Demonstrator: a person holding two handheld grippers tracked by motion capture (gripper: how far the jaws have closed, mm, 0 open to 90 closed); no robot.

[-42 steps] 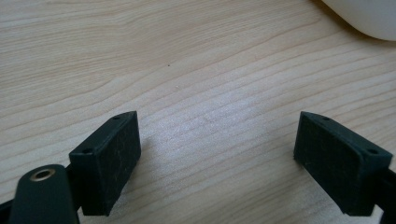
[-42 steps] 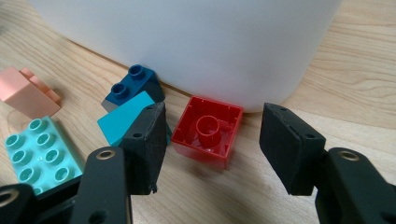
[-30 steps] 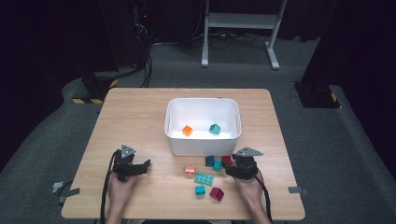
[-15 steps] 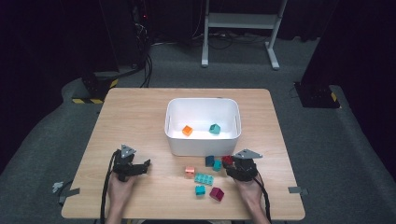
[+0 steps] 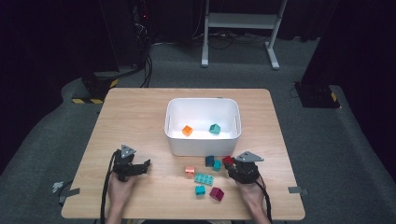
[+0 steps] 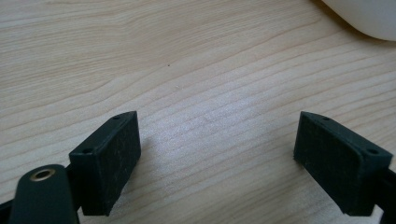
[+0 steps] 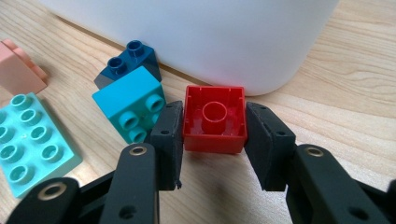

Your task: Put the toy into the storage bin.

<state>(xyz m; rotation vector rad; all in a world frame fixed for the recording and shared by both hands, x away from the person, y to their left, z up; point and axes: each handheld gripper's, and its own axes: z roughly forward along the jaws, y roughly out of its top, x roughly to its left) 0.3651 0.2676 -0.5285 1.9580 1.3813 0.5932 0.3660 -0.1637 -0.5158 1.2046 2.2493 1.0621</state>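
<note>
Your right tongs (image 7: 214, 135) clasp a glossy red plastic brick (image 7: 215, 119), square and hollow, its open underside with round inner tube facing the camera, lying on the grained wooden worktop (image 7: 355, 93) just before the smooth white tub (image 7: 196, 37). Your left tongs (image 6: 219, 158) stand spread wide over bare wood

I am finding nothing readable here: no lettering, label, brand mark or number is showing on anything in front of me, in the high view or in either gripper view.
</note>
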